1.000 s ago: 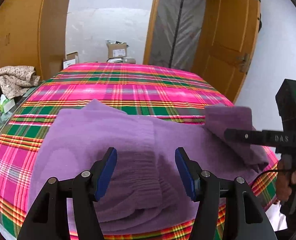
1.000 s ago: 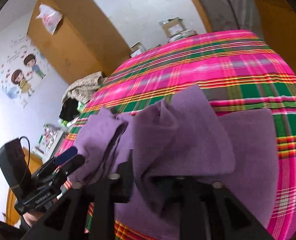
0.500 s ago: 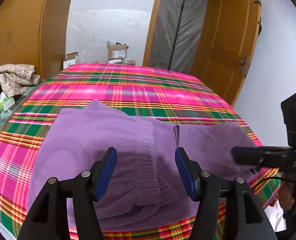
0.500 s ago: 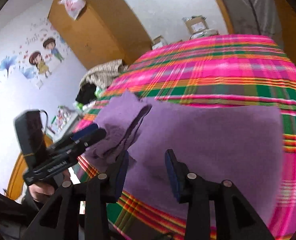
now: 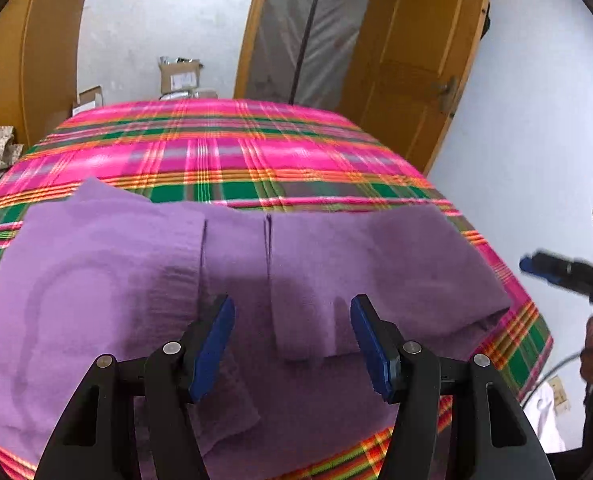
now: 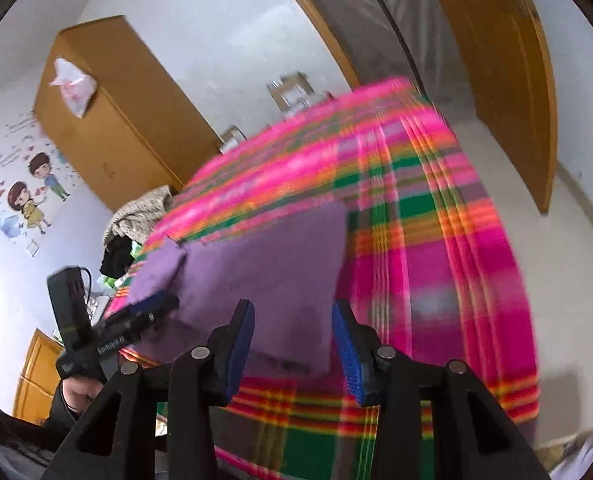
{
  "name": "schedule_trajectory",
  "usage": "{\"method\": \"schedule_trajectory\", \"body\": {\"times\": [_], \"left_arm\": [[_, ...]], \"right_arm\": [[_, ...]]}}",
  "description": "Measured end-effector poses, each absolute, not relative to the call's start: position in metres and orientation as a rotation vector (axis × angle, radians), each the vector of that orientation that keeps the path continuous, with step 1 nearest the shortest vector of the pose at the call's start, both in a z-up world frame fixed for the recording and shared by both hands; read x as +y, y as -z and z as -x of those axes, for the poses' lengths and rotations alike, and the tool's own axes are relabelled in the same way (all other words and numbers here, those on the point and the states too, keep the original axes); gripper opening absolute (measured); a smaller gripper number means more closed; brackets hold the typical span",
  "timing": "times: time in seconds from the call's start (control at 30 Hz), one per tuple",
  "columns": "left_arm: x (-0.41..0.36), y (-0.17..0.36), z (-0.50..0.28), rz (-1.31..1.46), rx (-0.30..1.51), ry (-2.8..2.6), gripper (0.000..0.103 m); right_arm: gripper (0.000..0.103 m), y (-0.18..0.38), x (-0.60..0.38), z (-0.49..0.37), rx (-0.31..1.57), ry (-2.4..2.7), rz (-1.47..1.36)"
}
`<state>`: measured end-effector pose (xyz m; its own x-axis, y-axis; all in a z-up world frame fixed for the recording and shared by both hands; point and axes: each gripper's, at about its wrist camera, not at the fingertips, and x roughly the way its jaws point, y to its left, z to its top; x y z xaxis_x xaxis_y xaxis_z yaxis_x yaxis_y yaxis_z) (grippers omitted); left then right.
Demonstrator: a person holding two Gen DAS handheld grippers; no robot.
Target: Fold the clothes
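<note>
While both hand-held grippers hover open, purple garment lies folded — plaid bedspread beneath.

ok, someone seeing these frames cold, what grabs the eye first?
The loud pink-and-green plaid bedspread fills the middle of both views. On its near edge lies a purple garment, both sides folded in to meet near the centre. The left gripper hangs open just above the garment, and the right gripper, jaws just opened and empty, is off its right edge.
</note>
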<state>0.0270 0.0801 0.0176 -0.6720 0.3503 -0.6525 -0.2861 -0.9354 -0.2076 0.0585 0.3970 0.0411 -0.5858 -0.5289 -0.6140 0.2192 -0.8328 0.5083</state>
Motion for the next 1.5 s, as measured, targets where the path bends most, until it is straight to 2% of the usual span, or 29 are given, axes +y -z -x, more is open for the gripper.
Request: {"method": "schedule_trajectory", "body": {"times": [0.1,0.17,0.47,0.67,0.8,1.0,1.23,1.5], "left_arm": [[0.086,-0.014,-0.022,1.060,-0.112,-2.584,0.063],[0.088,-0.013,-0.021,1.060,-0.105,-2.583,0.063],[0.094,-0.012,-0.022,1.055,-0.099,-2.575,0.063],[0.098,-0.015,-0.030,1.021,-0.073,-2.553,0.063],[0.097,-0.018,-0.038,0.994,-0.055,-2.549,0.063],[0.110,-0.018,-0.046,0.955,0.039,-2.477,0.063],[0.128,-0.016,-0.057,0.927,0.135,-2.395,0.063],[0.147,-0.004,-0.052,0.960,0.249,-2.382,0.063]], "right_arm": [[0.041,-0.022,0.398,-0.058,-0.552,2.382,-1.176],[0.041,-0.021,0.393,-0.060,-0.498,2.395,-1.182],[0.042,-0.012,0.340,-0.074,-0.027,2.506,-1.180],[0.042,-0.013,0.330,-0.065,0.022,2.616,-1.171],[0.042,-0.022,0.338,-0.063,-0.049,2.666,-1.120],[0.043,-0.031,0.369,-0.054,-0.382,2.635,-1.121],[0.043,-0.030,0.360,-0.057,-0.279,2.652,-1.137],[0.043,-0.033,0.360,-0.057,-0.282,2.646,-1.116]]}}
